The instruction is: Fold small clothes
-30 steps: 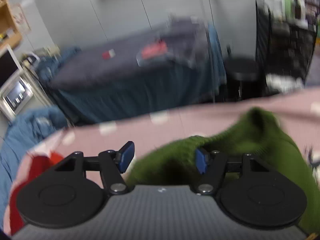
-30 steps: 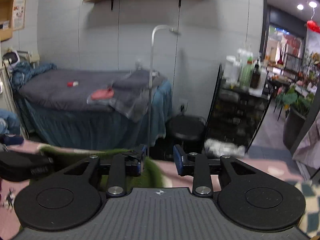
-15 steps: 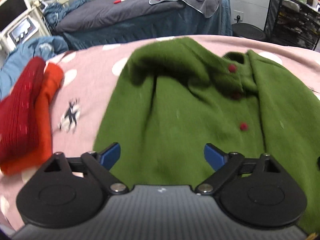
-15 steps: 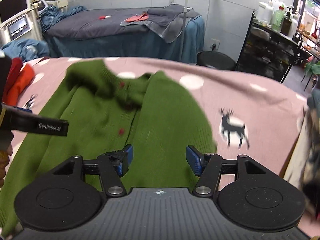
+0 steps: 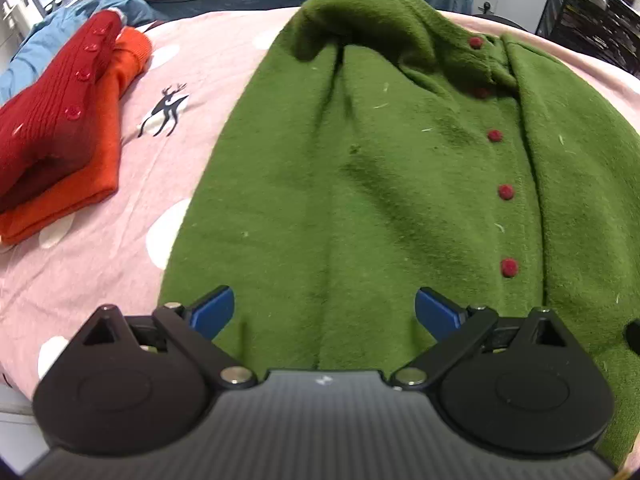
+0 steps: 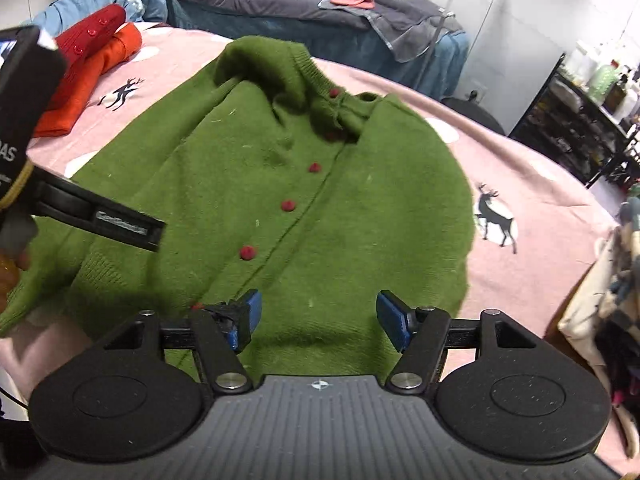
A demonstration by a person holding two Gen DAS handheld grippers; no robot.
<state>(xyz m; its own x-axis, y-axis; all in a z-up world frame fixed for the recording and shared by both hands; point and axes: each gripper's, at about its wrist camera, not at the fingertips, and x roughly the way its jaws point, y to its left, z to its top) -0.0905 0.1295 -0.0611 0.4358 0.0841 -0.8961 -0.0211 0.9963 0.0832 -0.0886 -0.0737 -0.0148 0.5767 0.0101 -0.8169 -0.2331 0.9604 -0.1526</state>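
Observation:
A small green cardigan (image 5: 360, 168) with red buttons lies spread front-up on the pink deer-print bedcover (image 5: 168, 60); its collar end is bunched at the far side. It also shows in the right wrist view (image 6: 280, 184). My left gripper (image 5: 325, 312) is open and empty above the cardigan's near hem. My right gripper (image 6: 318, 318) is open and empty above the hem to the right of the button line. The left gripper's body (image 6: 92, 216) shows at the left of the right wrist view.
Folded red and orange knitwear (image 5: 60, 128) is stacked on the cover to the left. A blue garment (image 5: 52, 36) lies beyond it. A dark massage bed (image 6: 304, 12) stands behind; a shelf rack (image 6: 580, 112) stands at the right. Mixed clothes (image 6: 616, 280) hang off the right edge.
Both grippers dropped from facing the room to looking down on the cardigan, which now lies flat. Both jaws opened wider and let go of the green knit.

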